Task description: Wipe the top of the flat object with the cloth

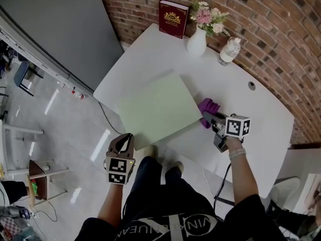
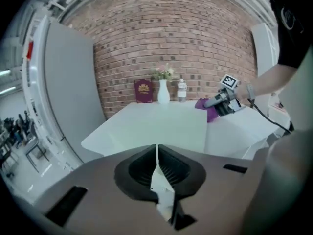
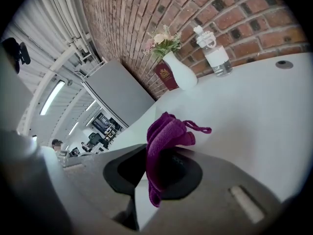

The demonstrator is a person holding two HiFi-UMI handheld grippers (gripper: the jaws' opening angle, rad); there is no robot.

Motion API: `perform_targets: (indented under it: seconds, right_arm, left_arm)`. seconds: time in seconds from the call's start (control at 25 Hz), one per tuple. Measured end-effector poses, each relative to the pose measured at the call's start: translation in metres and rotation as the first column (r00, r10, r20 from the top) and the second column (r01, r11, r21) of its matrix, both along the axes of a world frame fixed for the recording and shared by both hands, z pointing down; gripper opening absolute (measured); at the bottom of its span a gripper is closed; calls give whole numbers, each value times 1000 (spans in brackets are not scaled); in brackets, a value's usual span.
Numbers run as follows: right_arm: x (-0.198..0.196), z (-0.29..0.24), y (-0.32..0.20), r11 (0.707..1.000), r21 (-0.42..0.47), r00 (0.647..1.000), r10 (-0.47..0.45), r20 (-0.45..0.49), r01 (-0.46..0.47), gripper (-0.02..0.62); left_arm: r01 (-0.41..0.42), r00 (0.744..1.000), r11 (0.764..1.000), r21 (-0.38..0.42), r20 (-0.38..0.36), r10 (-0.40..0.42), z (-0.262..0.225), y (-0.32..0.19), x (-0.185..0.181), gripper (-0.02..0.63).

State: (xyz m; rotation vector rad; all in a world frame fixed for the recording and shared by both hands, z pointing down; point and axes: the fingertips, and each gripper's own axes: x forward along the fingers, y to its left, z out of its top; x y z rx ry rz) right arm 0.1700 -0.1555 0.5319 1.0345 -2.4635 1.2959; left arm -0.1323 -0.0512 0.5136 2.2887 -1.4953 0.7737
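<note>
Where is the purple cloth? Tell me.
Head view, right side: the purple cloth is clamped in the right gripper, beside the green board's right edge.

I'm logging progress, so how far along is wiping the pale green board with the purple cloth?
Done: the right gripper is shut on the crumpled purple cloth. In hand: the cloth is beside the pale green flat board, not on its top. Left: the whole wipe; the left gripper is shut and empty.

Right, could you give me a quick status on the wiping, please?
Left hand-held gripper shut, empty. Right hand-held gripper shut on purple cloth, at green board's edge. Board top bare; vase, book, bottle stand beyond it.
</note>
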Motion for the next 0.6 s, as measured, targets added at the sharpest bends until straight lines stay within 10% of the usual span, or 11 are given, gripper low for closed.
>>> perform_targets:
  seconds: [0.16,0.6]
  right_arm:
    - [-2,5,14,999,-8,999,-32,-26,32,64]
    - [-56,12,85,968,-115,975,-222,25,224,64]
  left_arm:
    - [146,985,988,-49,-87,-150,10,19,-22,14]
    - [232,967,969,-89,-90,-239,25,33,-46,14]
